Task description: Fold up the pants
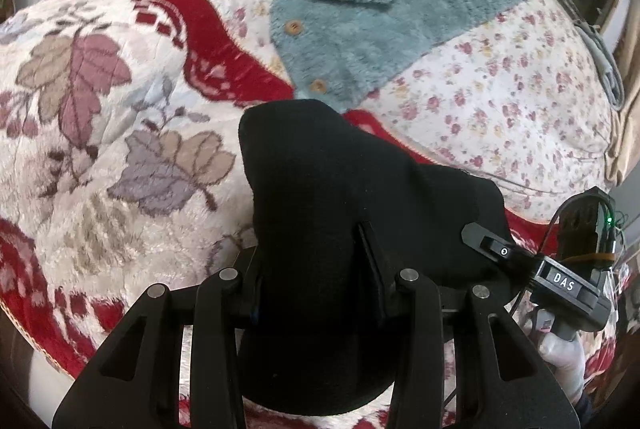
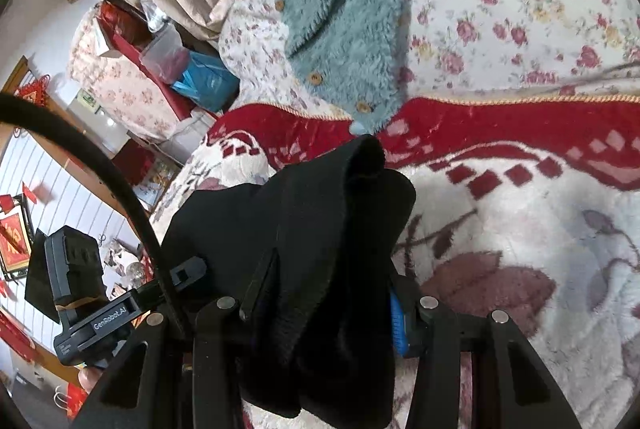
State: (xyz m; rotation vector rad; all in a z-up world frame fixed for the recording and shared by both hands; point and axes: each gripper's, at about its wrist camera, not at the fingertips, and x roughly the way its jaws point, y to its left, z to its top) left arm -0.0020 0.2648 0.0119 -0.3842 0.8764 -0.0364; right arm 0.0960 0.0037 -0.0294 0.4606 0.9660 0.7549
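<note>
Holding pants (image 1: 320, 197) pinched in left gripper (image 1: 316, 269), bunched above the blanket (image 1: 100, 109); thick wad hides the layers, so a layer slipping free would skew the fold. Right view: right gripper (image 2: 324, 293) also clamps pants (image 2: 320, 213), fingers buried in cloth. Sweater (image 2: 352, 9) lies near — a drop could land on it.

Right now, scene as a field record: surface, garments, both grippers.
surface: plush blanket with leaf pattern and red border, over a floral sheet
task item: black pants, bunched, held by both grippers
other garment: fuzzy teal cardigan with wooden buttons, lying flat beyond the pants
left gripper: closed on pants
right gripper: closed on pants
</note>
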